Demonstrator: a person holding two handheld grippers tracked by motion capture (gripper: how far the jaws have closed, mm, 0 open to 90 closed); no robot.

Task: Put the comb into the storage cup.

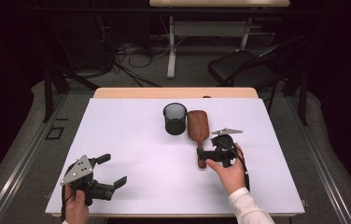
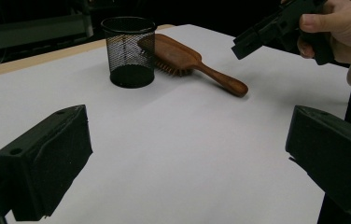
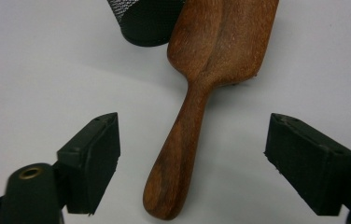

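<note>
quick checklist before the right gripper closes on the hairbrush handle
1. Right gripper jaws open, not yet pressing: ok.
2. Wooden hairbrush handle between the jaws, a gap on each side: ok.
3. Brush lying flat, bristles down, on the white table: ok.
4. Brush head clear of the black mesh cup: not ok, it looks to be touching or nearly so.
5. Left gripper open, well away from the brush: ok.
6. Jaws low enough to catch the handle: cannot tell.
</note>
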